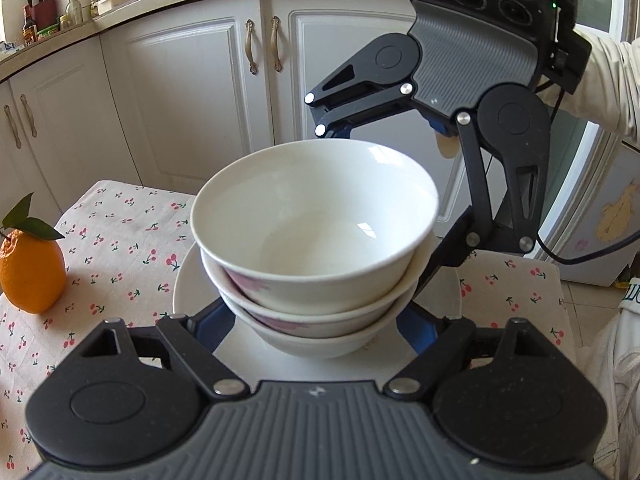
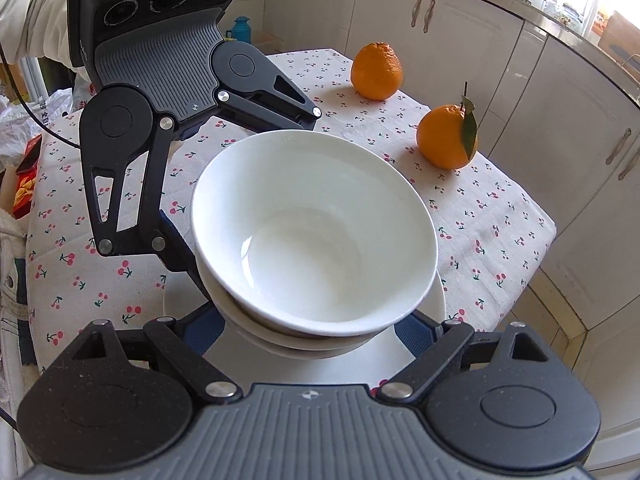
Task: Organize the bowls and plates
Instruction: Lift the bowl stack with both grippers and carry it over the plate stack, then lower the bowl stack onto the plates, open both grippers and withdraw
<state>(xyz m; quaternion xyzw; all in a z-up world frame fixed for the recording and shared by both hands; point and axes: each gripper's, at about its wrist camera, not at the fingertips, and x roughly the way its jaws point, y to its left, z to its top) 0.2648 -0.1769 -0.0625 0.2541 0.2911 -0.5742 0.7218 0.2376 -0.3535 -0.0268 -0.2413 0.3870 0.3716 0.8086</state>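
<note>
on the left an orange (image 1: 32,276) sits on the counter (image 1: 120,240). mid-frame, three stacked bowls (image 1: 316,240) sit on a plate (image 1: 192,292); my left gripper (image 1: 316,328) and right gripper (image 2: 312,332) flank them, grip hidden, i cannot tell. i judge a two-handed carry; next, keep level.

Bright daylight, sharp, fisheye-warped edges.

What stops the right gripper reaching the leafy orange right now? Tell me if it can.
Probably not yet: the right gripper straddles the bowl stack, which sits between it and the leafy orange.
</note>
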